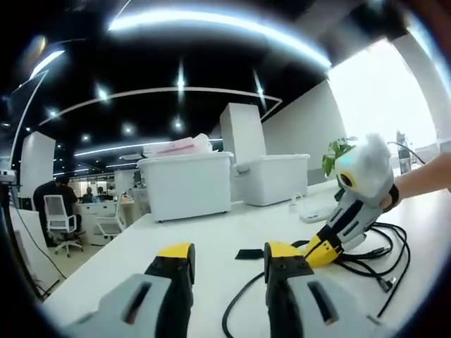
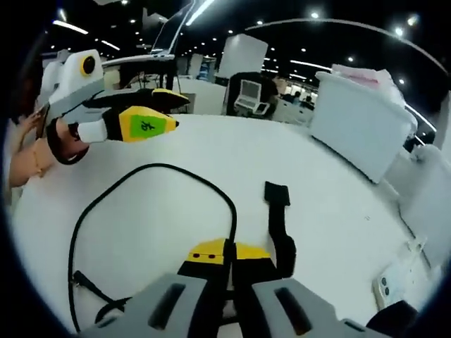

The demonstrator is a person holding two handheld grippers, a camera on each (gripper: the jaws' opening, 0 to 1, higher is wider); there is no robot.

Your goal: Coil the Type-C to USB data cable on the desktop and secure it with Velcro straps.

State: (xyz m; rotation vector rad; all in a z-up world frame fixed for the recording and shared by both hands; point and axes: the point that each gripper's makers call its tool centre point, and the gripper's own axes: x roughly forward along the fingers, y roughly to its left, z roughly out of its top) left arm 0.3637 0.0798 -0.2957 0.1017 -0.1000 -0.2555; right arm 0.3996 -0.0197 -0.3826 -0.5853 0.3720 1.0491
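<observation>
On the left, our left tool hangs with its jaws spread and nothing between them above the white worktop. The thin black data cable arcs from near that tool rightward into our right tool, whose jaws are pressed together on it. Just right of the right tool lies the flat black Velcro strap, its long axis running near to far; we judge the right tool nearer.

Left gripper jaws parted above white desktop, right gripper tips down on black cable, black strap between, two white bins behind.
</observation>
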